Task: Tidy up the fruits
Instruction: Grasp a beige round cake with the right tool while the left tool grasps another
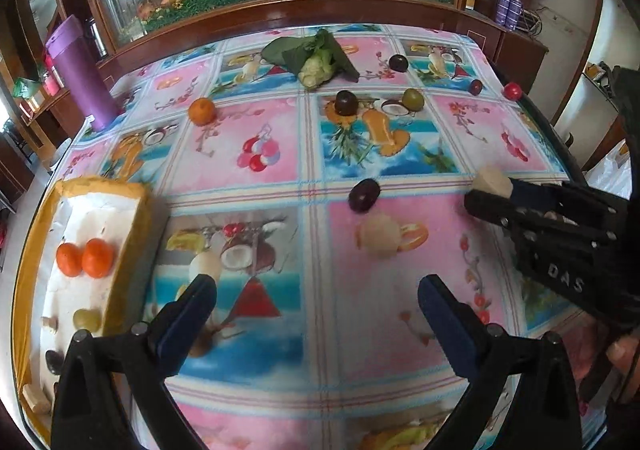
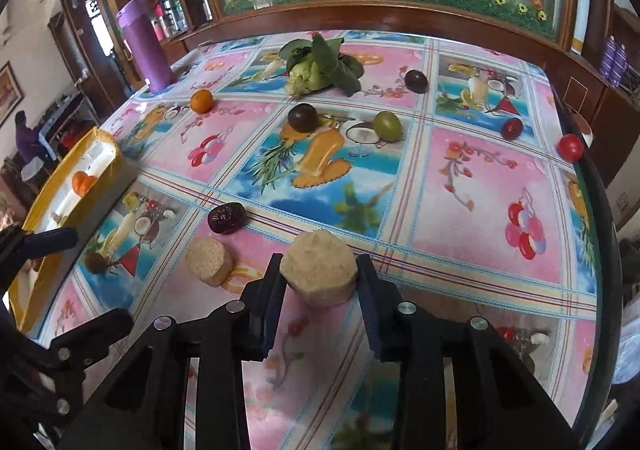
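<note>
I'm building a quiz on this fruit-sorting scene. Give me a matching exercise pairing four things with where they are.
Things:
1. beige cut fruit chunk
2. two orange tangerines
3. tall purple bottle
4. small red tomato

Places:
A. far left corner of the table
B. inside the yellow-rimmed white tray
C. between the right gripper fingers
D. at the table's right edge

Pairs: 1-C, 2-B, 3-A, 4-D

Near the camera, the glossy fruit-print tablecloth (image 1: 320, 350) lies bare, giving an open lane between the yellow-rimmed white foam tray (image 1: 132, 209) at left and the black right gripper (image 1: 490, 191) at right. Ahead, a dark purple plum (image 1: 363, 195) and a pale round cut chunk (image 1: 380, 236) block the centre. Farther off, a leafy green vegetable (image 1: 316, 59) and a tall purple plastic bottle (image 1: 80, 69) stand in the way.
</note>
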The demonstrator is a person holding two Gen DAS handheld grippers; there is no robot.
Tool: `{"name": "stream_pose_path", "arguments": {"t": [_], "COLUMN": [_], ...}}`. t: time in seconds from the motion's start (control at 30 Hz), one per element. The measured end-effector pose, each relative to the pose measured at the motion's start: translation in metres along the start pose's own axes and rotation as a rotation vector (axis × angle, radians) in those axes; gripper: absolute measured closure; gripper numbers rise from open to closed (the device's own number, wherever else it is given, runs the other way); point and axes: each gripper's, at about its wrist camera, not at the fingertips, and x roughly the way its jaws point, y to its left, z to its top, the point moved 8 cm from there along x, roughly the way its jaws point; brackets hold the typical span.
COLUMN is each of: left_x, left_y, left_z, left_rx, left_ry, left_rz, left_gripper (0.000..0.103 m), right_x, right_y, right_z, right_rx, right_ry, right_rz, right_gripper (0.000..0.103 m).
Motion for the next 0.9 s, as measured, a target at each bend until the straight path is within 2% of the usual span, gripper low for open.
{"name": "stream_pose_path", "arguments": {"t": [0.03, 0.1, 0.17, 0.2, 0.23, 0.27, 0.37, 0.47, 0.6, 0.77, 0.83, 0.9], "left_x": [0.004, 0.013, 0.024, 0.031, 0.037, 0.035, 0.035, 0.033, 0.029, 0.016, 0.011, 0.006], "left_y": [-0.005, -0.014, -0.023, -0.027, -0.030, -0.031, -0.032, -0.028, -0.019, -0.009, -0.005, -0.001], "left_z": [0.004, 0.009, 0.010, 0.009, 0.007, 0.008, 0.008, 0.008, 0.002, -0.010, -0.016, -0.023], "left_rx": [0.003, 0.010, 0.021, 0.025, 0.025, 0.033, 0.042, 0.033, 0.017, 0.005, 0.001, -0.014], "left_ry": [-0.005, -0.003, 0.018, 0.038, 0.053, 0.019, 0.005, 0.012, 0.022, 0.021, 0.021, 0.026], "left_rz": [-0.010, -0.029, -0.053, -0.065, -0.071, -0.056, -0.057, -0.073, -0.076, -0.104, -0.108, -0.125], "left_gripper": [0.001, 0.008, 0.034, 0.040, 0.052, 0.057, 0.072, 0.072, 0.072, 0.072, 0.072, 0.072], "right_x": [-0.006, -0.013, -0.020, -0.022, -0.025, -0.026, -0.026, -0.022, -0.014, -0.003, -0.004, -0.004], "right_y": [-0.005, -0.012, -0.017, -0.019, -0.020, -0.020, -0.019, -0.017, -0.018, -0.013, -0.013, -0.017], "right_z": [-0.003, -0.007, -0.010, -0.011, -0.011, -0.010, -0.012, -0.015, -0.013, -0.026, -0.027, -0.027], "right_rx": [0.012, 0.032, 0.044, 0.049, 0.055, 0.058, 0.055, 0.063, 0.066, 0.039, 0.020, 0.033], "right_ry": [-0.007, -0.011, -0.021, -0.025, -0.031, -0.036, -0.035, -0.019, -0.006, 0.060, 0.039, 0.022], "right_rz": [0.000, 0.004, 0.005, 0.008, 0.011, 0.014, 0.019, 0.039, 0.018, -0.008, -0.030, -0.051], "right_gripper": [0.069, 0.069, 0.069, 0.069, 0.069, 0.069, 0.069, 0.069, 0.064, 0.060, 0.061, 0.069]}}
